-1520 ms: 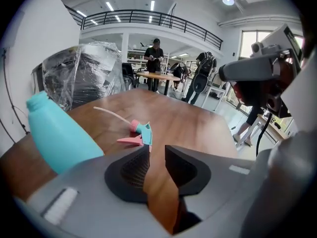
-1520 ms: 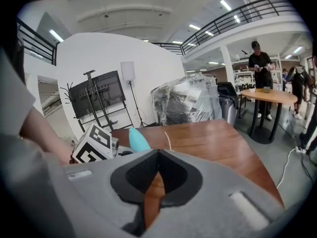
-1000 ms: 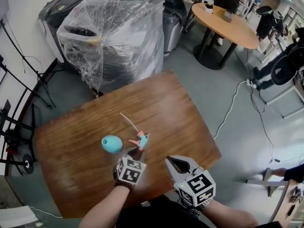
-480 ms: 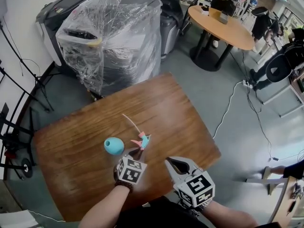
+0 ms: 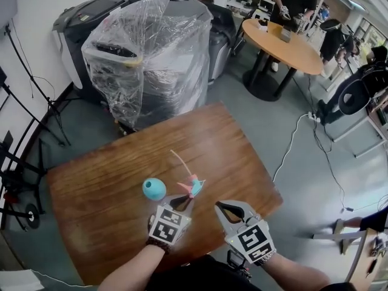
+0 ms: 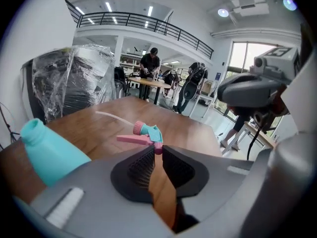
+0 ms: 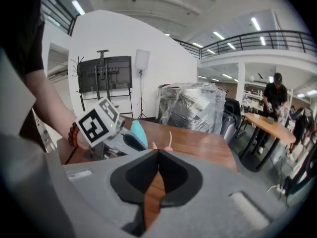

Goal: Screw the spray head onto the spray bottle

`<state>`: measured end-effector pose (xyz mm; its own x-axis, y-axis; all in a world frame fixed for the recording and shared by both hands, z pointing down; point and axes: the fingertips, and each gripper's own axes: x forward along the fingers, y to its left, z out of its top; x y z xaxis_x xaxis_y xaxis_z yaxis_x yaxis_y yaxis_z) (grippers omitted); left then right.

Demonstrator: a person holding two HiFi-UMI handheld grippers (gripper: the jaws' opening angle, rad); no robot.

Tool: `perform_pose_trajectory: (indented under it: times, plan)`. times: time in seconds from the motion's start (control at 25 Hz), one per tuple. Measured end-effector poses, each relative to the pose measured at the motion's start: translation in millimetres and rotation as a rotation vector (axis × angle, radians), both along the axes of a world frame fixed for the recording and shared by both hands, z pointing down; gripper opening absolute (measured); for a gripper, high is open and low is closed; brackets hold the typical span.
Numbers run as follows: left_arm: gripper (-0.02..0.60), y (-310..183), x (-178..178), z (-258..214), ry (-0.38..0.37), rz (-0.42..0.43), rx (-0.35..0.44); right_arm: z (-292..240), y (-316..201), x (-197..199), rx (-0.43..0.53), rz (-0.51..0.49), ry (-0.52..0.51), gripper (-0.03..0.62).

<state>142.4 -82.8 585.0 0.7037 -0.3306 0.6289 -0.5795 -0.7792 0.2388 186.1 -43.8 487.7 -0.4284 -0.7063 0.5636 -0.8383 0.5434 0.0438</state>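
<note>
The spray head (image 6: 146,134), teal with a pink trigger and pink collar, is pinched by that collar at the tips of the left gripper (image 6: 157,151), whose jaws have just been closing on it; its thin pale tube (image 6: 111,117) points away. The spray bottle (image 5: 154,188), plain teal, stands just left of it; its neck is open.

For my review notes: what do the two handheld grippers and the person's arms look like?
Both the left gripper and right gripper are grey plastic with black claw pads, each carrying a white cube printed with black square markers. The forearms are unsleeved; a dark bead bracelet circles the left wrist.
</note>
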Motion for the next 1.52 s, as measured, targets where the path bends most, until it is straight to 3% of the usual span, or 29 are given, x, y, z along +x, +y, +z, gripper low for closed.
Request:
perform_pose_trajectory:
  times: [0.08,0.16,0.28,0.64,0.8,1.2,1.52]
  plan:
    - [0.067,7,0,-16,0.053,0.007,-0.031,0,2,-5,0.015,-0.057,0.068,-0.007]
    - [0.067,12,-1,-32,0.096,0.019,-0.049,1,4,-8,0.032,-0.104,0.109,0.084]
    - [0.067,19,-7,-50,0.145,0.037,-0.082,-2,4,-16,0.074,-0.170,0.206,0.091]
    - [0.067,27,-26,-102,0.356,0.067,-0.281,-16,2,-51,0.370,-0.531,0.739,0.136]
    - [0.067,32,-33,-118,0.440,0.100,-0.354,-19,1,-64,0.459,-0.649,0.885,0.146]
    - [0.067,32,-40,-140,0.531,0.072,-0.424,-14,-24,-67,0.486,-0.702,1.099,0.152]
    - [0.067,32,-40,-149,0.535,0.064,-0.439,-10,-42,-66,0.469,-0.730,1.212,0.161]
